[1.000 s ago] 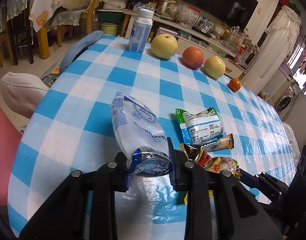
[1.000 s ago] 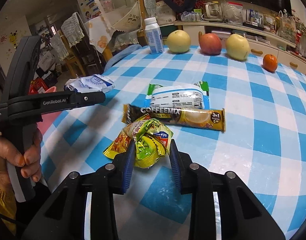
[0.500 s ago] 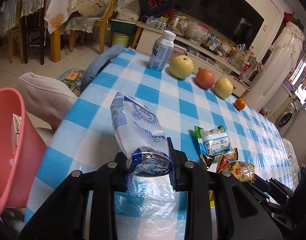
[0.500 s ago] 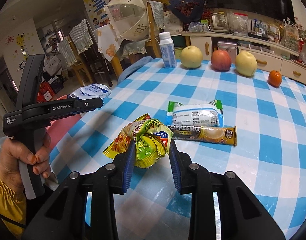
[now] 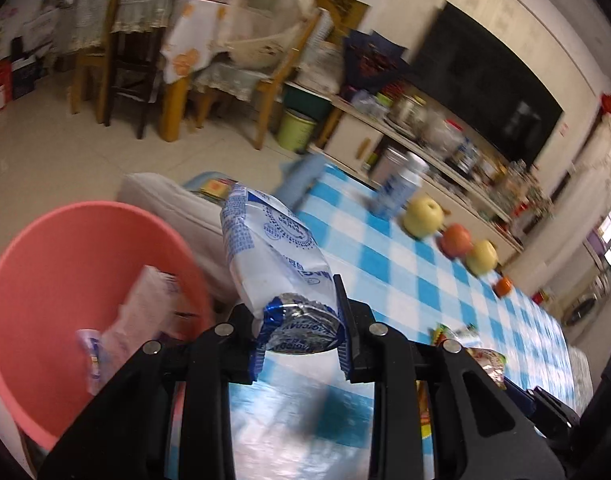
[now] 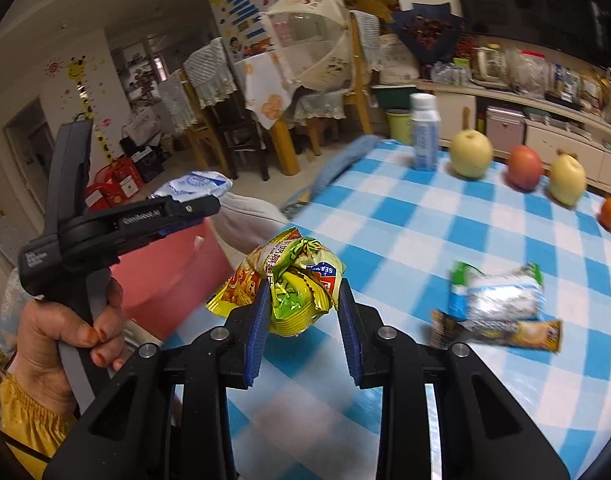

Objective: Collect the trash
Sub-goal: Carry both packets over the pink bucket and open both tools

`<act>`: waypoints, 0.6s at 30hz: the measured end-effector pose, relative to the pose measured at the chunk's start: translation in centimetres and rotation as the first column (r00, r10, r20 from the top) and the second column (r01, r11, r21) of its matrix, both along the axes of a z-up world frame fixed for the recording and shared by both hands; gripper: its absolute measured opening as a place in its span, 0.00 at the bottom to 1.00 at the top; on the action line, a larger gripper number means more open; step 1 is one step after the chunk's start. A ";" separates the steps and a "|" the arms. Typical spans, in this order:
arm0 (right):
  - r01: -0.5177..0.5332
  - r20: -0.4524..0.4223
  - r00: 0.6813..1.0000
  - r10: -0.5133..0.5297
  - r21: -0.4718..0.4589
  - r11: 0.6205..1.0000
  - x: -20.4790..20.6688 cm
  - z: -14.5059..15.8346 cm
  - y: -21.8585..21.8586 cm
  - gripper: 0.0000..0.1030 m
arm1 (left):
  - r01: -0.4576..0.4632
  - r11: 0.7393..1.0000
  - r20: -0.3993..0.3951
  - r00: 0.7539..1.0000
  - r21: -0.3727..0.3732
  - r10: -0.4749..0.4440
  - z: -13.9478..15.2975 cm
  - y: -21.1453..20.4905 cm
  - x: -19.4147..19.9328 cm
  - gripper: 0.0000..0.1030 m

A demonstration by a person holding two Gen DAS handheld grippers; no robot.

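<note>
A: Which step is this?

B: The carry to the bin, I'd say. The left gripper is clamped on a white and blue bag, held up off the table. The pink bin sits at nine o'clock from it, beside the table edge, with some trash already inside.

A: And the other hand?

B: The right gripper is clamped on a crumpled yellow and green wrapper, also lifted clear. In that view the bin shows at nine o'clock, behind the left hand.

A: What's left on the table?

B: A green and white packet and a coffee stick, at three o'clock from the wrapper. The bottle and the fruit at the far edge are likely not trash.

A: Next move?

B: Bring each gripper over the bin's mouth before letting go, the left one first since it's nearer. The bag is long, so it needs to be well over the rim.
</note>
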State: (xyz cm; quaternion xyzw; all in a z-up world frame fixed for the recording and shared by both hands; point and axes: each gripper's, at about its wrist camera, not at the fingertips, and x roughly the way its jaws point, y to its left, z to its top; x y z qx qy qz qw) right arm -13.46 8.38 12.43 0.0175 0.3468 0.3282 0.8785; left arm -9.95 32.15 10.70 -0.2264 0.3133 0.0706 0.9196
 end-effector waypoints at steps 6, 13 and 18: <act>-0.131 0.045 0.990 0.132 -0.016 0.991 -0.1 1.4 9.3 0.33 | -0.211 0.977 -0.016 0.978 -0.040 0.210 -0.4 7.0 -2.3 0.29; -0.211 0.057 0.975 0.214 -0.044 0.976 0.2 0.6 17.5 0.35 | -0.356 0.929 -0.036 0.935 -0.104 0.354 -1.0 12.6 -4.1 0.33; -0.203 -0.036 0.979 0.202 -0.042 0.978 0.8 -2.0 20.0 0.50 | -0.410 0.909 -0.047 0.912 -0.072 0.408 -1.1 13.8 -4.6 0.69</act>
